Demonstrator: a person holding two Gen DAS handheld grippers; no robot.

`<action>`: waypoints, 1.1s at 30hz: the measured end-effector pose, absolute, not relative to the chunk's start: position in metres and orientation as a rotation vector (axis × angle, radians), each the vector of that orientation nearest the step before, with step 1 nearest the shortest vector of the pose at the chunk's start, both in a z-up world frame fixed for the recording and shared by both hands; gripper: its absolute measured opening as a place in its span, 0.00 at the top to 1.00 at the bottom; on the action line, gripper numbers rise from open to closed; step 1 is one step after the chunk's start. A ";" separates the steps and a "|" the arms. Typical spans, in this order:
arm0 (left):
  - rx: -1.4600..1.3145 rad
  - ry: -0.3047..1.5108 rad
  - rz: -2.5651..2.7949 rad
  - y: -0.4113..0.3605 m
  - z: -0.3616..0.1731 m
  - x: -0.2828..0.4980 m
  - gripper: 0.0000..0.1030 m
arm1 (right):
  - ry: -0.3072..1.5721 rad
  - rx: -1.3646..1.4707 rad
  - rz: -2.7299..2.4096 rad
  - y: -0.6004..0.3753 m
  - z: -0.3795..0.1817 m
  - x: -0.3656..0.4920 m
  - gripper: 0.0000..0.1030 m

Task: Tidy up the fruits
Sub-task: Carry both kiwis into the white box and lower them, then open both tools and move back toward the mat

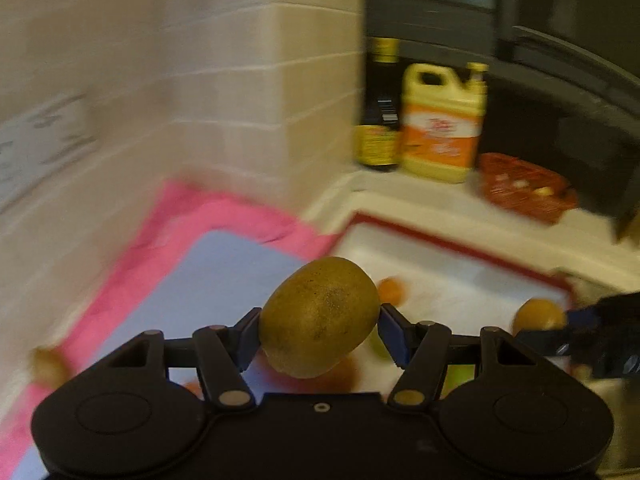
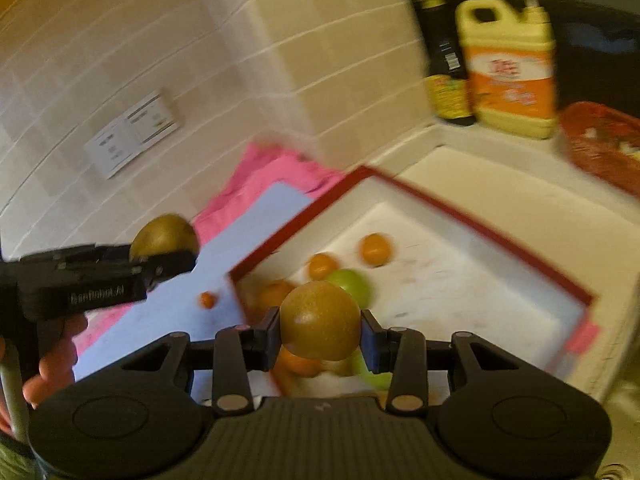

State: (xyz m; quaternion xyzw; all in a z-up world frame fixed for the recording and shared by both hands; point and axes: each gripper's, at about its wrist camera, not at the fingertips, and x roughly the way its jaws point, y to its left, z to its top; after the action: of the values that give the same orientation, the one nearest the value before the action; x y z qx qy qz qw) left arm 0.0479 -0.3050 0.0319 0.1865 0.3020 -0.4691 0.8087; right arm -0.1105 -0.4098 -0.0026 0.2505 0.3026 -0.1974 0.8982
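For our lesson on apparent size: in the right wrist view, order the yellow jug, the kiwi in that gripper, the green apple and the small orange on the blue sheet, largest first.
1. Yellow jug
2. Kiwi, though nearness to the camera enlarges it
3. Green apple, partly hidden behind the kiwi
4. Small orange on the blue sheet

At the far right of my counter a yellow detergent jug (image 2: 508, 60) stands just beside a dark bottle (image 2: 442, 52), with a red woven basket (image 2: 604, 144) to their right, while a white wall socket plate (image 2: 132, 134) sits on the tiled wall (image 2: 100, 48) at left.
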 end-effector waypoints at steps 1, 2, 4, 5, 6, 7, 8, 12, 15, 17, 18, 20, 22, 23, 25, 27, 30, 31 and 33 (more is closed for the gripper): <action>0.386 0.667 -1.040 -0.318 0.030 0.048 0.29 | 0.632 0.507 -0.433 -0.415 -0.003 -0.114 0.59; 0.375 0.695 -1.087 -0.333 0.027 0.050 0.29 | 0.640 0.496 -0.455 -0.422 -0.004 -0.117 0.59; 0.356 0.759 -1.161 -0.360 0.019 0.052 0.29 | 0.673 0.480 -0.492 -0.433 -0.010 -0.118 0.59; 0.349 0.797 -1.190 -0.372 0.012 0.054 0.29 | 0.694 0.478 -0.502 -0.438 -0.015 -0.115 0.59; 0.349 0.826 -1.215 -0.383 0.006 0.055 0.29 | 0.722 0.475 -0.517 -0.444 -0.021 -0.113 0.59; 0.353 0.850 -1.237 -0.394 0.000 0.057 0.29 | 0.743 0.470 -0.530 -0.448 -0.026 -0.110 0.59; 0.362 0.870 -1.245 -0.408 -0.007 0.058 0.29 | 0.763 0.468 -0.538 -0.451 -0.032 -0.106 0.59; 0.424 0.922 -1.242 -0.446 -0.034 0.062 0.29 | 0.798 0.489 -0.522 -0.465 -0.046 -0.097 0.59; 0.466 0.967 -1.234 -0.464 -0.053 0.063 0.29 | 0.834 0.453 -0.540 -0.467 -0.051 -0.089 0.59; 0.487 0.996 -1.236 -0.469 -0.061 0.064 0.29 | 0.862 0.426 -0.552 -0.467 -0.056 -0.084 0.59; 0.491 1.013 -1.235 -0.471 -0.065 0.065 0.29 | 0.878 0.418 -0.556 -0.466 -0.059 -0.081 0.59; 0.500 1.024 -1.233 -0.472 -0.071 0.067 0.29 | 0.896 0.415 -0.549 -0.466 -0.063 -0.078 0.59; 0.516 1.020 -1.230 -0.472 -0.073 0.065 0.29 | 0.911 0.410 -0.542 -0.465 -0.069 -0.074 0.59; 0.524 1.020 -1.227 -0.472 -0.075 0.065 0.29 | 0.921 0.401 -0.545 -0.464 -0.071 -0.072 0.59; 0.535 1.022 -1.226 -0.475 -0.078 0.064 0.29 | 0.941 0.371 -0.557 -0.461 -0.075 -0.068 0.59; 0.526 1.023 -1.226 -0.475 -0.080 0.064 0.28 | 0.956 0.372 -0.553 -0.460 -0.079 -0.067 0.59; 0.509 1.034 -1.225 -0.473 -0.079 0.067 0.28 | 0.966 0.384 -0.547 -0.461 -0.082 -0.066 0.59; 0.500 1.042 -1.221 -0.473 -0.079 0.068 0.28 | 0.967 0.381 -0.549 -0.460 -0.082 -0.065 0.59; 0.482 1.051 -1.215 -0.470 -0.077 0.069 0.28 | 0.958 0.396 -0.546 -0.460 -0.082 -0.066 0.58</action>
State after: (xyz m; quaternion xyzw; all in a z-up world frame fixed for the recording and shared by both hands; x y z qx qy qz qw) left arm 0.0690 -0.4704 -0.0774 0.2139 0.4658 -0.5388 0.6685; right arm -0.0664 -0.4604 -0.0817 0.1866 0.4523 -0.2576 0.8332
